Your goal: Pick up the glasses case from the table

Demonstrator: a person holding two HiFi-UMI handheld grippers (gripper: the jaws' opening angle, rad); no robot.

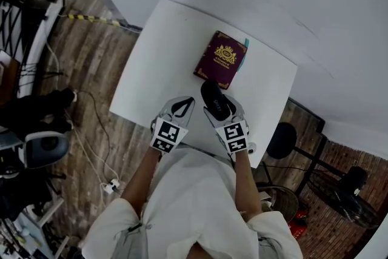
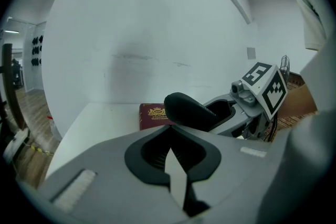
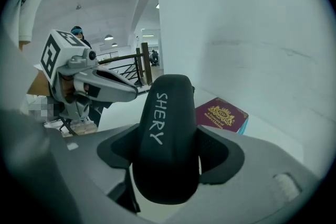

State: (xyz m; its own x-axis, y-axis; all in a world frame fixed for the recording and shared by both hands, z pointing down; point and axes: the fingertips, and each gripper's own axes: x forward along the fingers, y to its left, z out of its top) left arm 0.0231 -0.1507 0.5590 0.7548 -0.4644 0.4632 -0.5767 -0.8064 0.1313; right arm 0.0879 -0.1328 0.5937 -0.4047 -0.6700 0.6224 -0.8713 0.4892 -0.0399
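Black glasses case [image 3: 168, 128] between right gripper [image 1: 223, 107] jaws, over white table [image 1: 151, 70].

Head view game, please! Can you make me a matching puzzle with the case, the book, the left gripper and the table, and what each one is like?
1 case
2 book
3 left gripper
4 table

A white
B shut, empty
C dark red, lying flat on the table
D gripped by the right gripper

Pairs: 1-D, 2-C, 3-B, 4-A
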